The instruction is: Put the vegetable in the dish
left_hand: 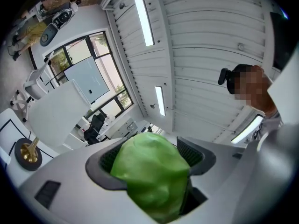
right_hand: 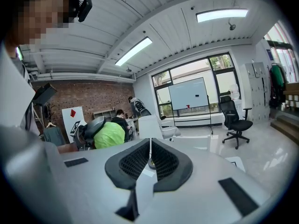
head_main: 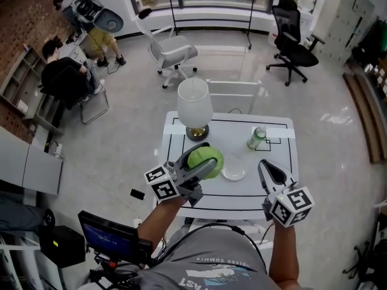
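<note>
A round green vegetable (head_main: 213, 156) is held above the white table (head_main: 278, 162), with my left gripper (head_main: 202, 161) shut on it. In the left gripper view the vegetable (left_hand: 149, 171) fills the space between the two dark pads. A small clear glass dish (head_main: 234, 167) sits on the table just right of the vegetable. My right gripper (head_main: 266, 165) hovers over the table's front right, right of the dish, with its jaws shut on nothing. In the right gripper view its pads (right_hand: 133, 162) meet, and the vegetable (right_hand: 110, 135) shows to the left.
A white lamp (head_main: 194, 106) with a brass base stands at the table's back left. A green-capped bottle (head_main: 256, 138) stands behind the dish. Office chairs (head_main: 172, 48) and seated people (head_main: 63, 74) are farther off on the floor.
</note>
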The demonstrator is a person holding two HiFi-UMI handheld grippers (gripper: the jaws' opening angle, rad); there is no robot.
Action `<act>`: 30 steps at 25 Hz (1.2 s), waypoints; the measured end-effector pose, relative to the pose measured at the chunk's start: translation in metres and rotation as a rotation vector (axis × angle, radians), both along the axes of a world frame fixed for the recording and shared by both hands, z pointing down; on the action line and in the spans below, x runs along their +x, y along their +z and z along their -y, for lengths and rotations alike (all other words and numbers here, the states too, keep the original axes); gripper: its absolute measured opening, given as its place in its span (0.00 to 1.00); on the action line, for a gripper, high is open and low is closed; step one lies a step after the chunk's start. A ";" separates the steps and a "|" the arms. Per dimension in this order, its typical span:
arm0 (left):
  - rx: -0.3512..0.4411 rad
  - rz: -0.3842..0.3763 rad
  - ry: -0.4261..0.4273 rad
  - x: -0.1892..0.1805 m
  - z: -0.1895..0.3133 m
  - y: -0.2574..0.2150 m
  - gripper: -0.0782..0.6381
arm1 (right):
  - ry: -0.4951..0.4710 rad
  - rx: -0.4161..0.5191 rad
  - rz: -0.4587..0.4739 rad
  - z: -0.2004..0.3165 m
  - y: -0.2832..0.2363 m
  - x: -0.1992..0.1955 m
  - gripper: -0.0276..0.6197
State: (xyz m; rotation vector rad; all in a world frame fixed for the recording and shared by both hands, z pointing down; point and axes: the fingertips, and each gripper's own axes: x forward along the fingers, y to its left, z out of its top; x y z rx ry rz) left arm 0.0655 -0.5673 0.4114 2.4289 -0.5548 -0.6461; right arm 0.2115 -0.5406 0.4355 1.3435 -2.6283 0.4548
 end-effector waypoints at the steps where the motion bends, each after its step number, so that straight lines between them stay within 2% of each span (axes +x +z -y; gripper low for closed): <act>1: -0.005 0.010 0.004 0.004 0.002 0.003 0.58 | -0.002 -0.003 -0.001 -0.001 0.001 0.002 0.06; 8: -0.058 0.088 0.054 0.050 0.018 0.042 0.58 | -0.006 -0.016 0.010 -0.001 0.016 0.030 0.06; 16: -0.170 0.139 0.120 0.071 0.029 0.091 0.58 | 0.018 -0.046 0.010 -0.009 0.020 0.041 0.06; 24: -0.345 0.149 0.185 0.103 0.045 0.168 0.58 | 0.051 -0.075 0.018 -0.016 0.036 0.065 0.06; 30: -0.498 0.149 0.207 0.105 0.053 0.230 0.58 | 0.084 -0.112 0.012 -0.021 0.050 0.076 0.06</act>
